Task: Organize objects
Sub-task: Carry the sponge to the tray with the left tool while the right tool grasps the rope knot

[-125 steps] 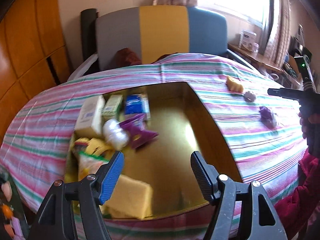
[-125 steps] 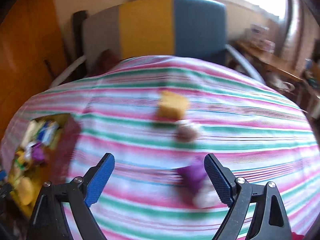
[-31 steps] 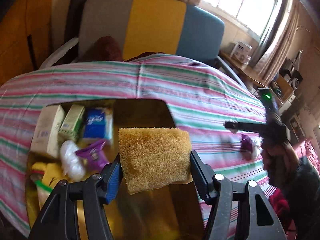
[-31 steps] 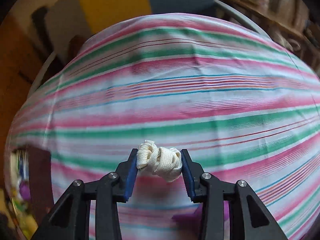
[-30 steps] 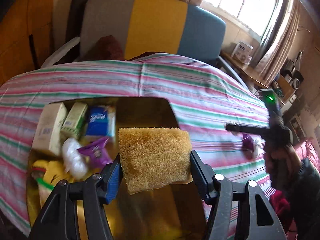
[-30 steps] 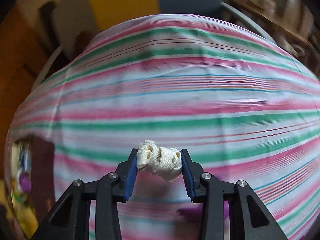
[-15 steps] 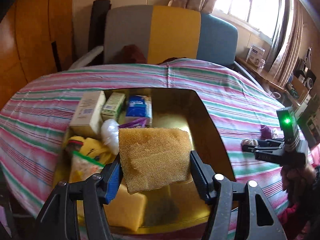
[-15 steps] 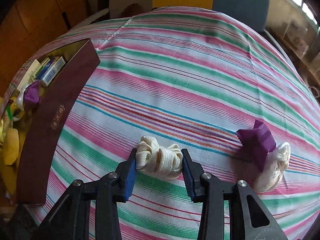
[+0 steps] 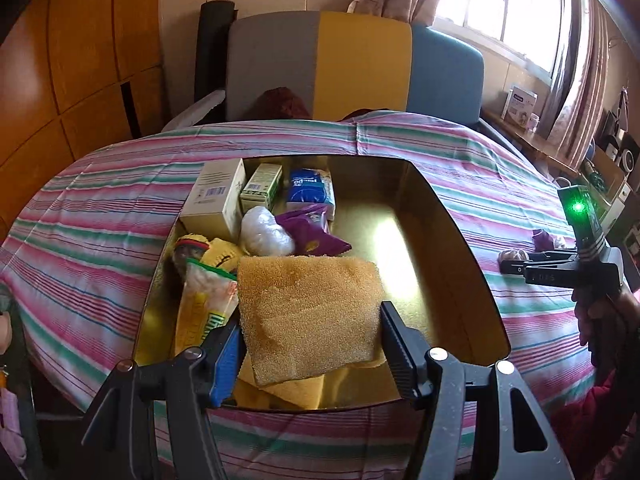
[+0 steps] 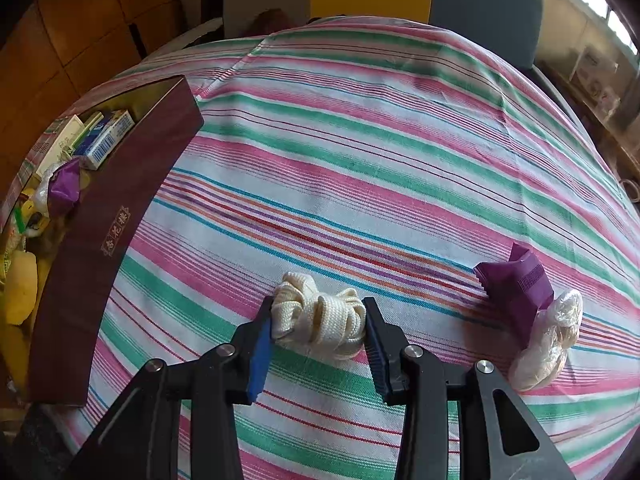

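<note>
Both hands loaded, and the sponge has arrived over the box.

The left gripper [image 9: 310, 346] clamps the yellow sponge [image 9: 308, 316], now hanging above the gold-lined box [image 9: 452, 236] instead of its rim; the right gripper [image 10: 318, 338] pinches the white cord bundle [image 10: 318, 326] above the striped cloth [image 10: 360, 140], with the purple packet [image 10: 516, 288] left beside it.

We are seeing yellow sponge [image 9: 308, 312], coarse-pored slab, tilting above gold-lined box [image 9: 452, 264], lower centre of left wrist view, clamped at both side edges. Box [image 10: 108, 248], maroon outside, is sitting at left edge of right wrist view. We are seeing cream cord bundle [image 10: 320, 326], knotted loops, pinched at lower centre of right wrist view. Purple wrapper [image 10: 516, 284] and clear plastic packet [image 10: 548, 340] are lying touching on striped cloth, lower right.
</note>
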Tool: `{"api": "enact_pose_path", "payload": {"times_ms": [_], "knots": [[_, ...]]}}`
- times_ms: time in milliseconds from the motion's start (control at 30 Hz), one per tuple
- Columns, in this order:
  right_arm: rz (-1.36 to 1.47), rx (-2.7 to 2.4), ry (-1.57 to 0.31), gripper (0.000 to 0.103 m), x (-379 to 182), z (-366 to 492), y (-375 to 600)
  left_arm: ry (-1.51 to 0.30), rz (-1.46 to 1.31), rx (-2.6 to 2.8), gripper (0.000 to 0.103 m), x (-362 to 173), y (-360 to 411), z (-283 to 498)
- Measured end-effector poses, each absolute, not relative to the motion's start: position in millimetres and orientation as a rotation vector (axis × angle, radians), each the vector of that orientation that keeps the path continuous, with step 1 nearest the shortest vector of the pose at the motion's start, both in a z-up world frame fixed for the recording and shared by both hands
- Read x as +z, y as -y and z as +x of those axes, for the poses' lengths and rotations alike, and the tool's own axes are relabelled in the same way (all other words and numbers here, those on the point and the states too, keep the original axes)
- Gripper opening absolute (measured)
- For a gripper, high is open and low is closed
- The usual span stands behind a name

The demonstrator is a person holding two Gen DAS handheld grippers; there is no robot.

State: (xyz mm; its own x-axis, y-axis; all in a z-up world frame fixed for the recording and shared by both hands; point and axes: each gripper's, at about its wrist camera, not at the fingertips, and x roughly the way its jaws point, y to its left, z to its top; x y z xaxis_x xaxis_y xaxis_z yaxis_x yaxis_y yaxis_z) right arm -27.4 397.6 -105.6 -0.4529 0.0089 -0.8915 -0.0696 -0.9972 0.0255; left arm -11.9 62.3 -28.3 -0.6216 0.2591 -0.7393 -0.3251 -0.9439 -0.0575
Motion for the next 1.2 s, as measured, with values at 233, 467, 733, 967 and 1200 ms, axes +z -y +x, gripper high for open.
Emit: {"api": "enact_pose_path", "payload": {"times_ms": [233, 467, 733, 967, 1200], "knots": [[-1.621, 2.645, -0.084, 0.042, -107.0, -25.6, -396.5, -0.105, -1.175, 2.559, 0.063, -33.9, -58.9, -11.8], [-1.623, 2.646, -0.073, 0.042, -106.6, -25.8, -394.7, -0.034, -1.172, 2.551, 0.063, -31.4, -50.1, -14.4], [-1.629, 2.645, -0.049, 0.042, -106.0, -24.4, -393.6, 0.153, -1.182, 2.552, 0.063, -20.4, -17.1, -28.8], [-1.631, 2.643, -0.044, 0.042, -104.5, -23.2, -394.3, 0.003, -1.206, 2.466, 0.063, -30.3, -57.9, -41.6], [-1.628, 2.640, -0.030, 0.042, -104.3, -23.1, -393.2, -0.065, -1.356, 2.412, 0.065, -67.8, -84.2, -77.1]]}}
